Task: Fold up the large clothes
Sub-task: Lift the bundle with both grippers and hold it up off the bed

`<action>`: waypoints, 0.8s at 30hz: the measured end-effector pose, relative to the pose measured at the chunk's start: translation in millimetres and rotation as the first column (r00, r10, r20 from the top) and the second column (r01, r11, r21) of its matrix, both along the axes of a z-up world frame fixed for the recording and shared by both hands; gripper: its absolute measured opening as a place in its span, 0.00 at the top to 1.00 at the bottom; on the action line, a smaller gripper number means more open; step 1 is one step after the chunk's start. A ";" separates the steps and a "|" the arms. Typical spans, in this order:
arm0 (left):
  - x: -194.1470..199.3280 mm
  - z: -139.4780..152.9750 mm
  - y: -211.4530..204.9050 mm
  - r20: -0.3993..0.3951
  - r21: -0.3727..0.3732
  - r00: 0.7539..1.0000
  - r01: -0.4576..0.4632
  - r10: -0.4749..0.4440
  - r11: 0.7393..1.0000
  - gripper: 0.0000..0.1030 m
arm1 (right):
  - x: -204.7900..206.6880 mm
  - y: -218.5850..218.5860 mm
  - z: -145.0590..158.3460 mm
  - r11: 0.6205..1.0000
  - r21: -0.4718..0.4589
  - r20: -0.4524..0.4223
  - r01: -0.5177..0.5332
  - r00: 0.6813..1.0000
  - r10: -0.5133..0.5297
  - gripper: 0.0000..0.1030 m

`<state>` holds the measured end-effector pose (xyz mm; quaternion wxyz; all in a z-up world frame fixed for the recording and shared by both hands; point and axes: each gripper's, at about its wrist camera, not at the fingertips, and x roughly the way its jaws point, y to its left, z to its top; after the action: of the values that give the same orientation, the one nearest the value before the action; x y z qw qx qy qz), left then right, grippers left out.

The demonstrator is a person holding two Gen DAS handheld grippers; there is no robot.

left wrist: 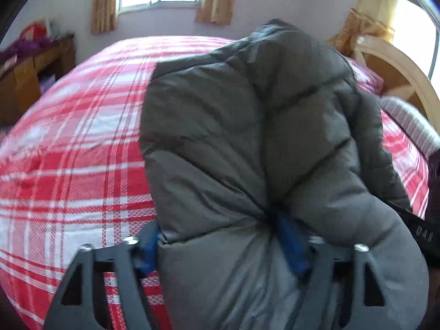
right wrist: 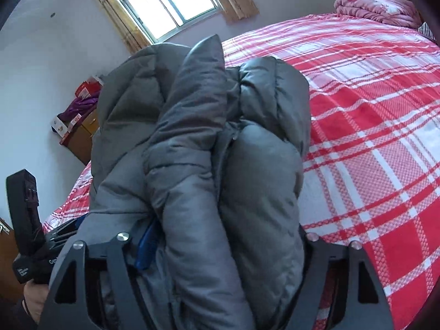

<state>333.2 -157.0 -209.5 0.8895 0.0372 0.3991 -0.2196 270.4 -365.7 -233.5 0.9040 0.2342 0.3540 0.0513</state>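
Note:
A puffy grey down jacket lies bunched lengthwise on a bed with a red and white plaid cover. My left gripper is shut on the jacket's near end, and the fabric puckers between its blue pads. In the right wrist view the same jacket rises in thick folds from my right gripper, which is shut on it. One blue pad shows there, while padding hides the other. The left gripper's black body and a hand stand at that view's left edge.
The plaid cover spreads wide to the right of the jacket. A folded pink quilt and a striped pillow lie by the pale wooden headboard. A cluttered wooden cabinet stands against the wall under a curtained window.

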 end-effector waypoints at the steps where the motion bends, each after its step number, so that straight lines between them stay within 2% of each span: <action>1: -4.3 3.3 -3.7 0.014 0.018 1.000 0.012 -0.012 1.000 0.58 | 0.2 1.1 0.1 0.999 0.034 0.007 -0.034 0.999 0.033 0.59; 2: -10.0 8.1 -7.1 0.037 0.047 0.999 0.015 -0.017 0.999 0.66 | -1.6 2.1 1.3 0.997 0.058 0.017 -0.047 0.999 0.047 0.67; 3: -16.3 14.4 -9.2 0.063 0.074 0.998 0.017 -0.022 0.997 0.76 | -6.6 0.2 -0.1 0.997 0.060 0.018 -0.055 0.998 0.054 0.70; 4: -20.9 19.4 -9.1 0.074 0.082 0.997 0.019 -0.025 0.996 0.79 | -8.7 1.8 2.2 0.997 0.057 0.021 -0.054 0.998 0.053 0.73; 13: -98.3 78.8 24.8 0.221 0.104 0.975 -0.004 -0.019 0.995 0.83 | -57.1 16.9 24.5 0.984 0.149 0.129 -0.101 0.988 0.082 0.76; 17: -108.4 103.3 53.5 0.245 0.087 0.970 -0.034 0.011 0.996 0.84 | -69.9 40.9 41.8 0.976 0.160 0.182 -0.145 0.976 0.115 0.77; 24: -120.2 137.6 110.5 0.282 0.044 0.955 -0.112 0.095 0.993 0.84 | -64.3 87.5 82.1 0.956 0.151 0.262 -0.252 0.943 0.207 0.77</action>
<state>212.9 -46.5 -71.9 0.9457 0.0732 0.2770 -0.1533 206.1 -278.1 -151.4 0.9031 0.2648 0.2593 0.2171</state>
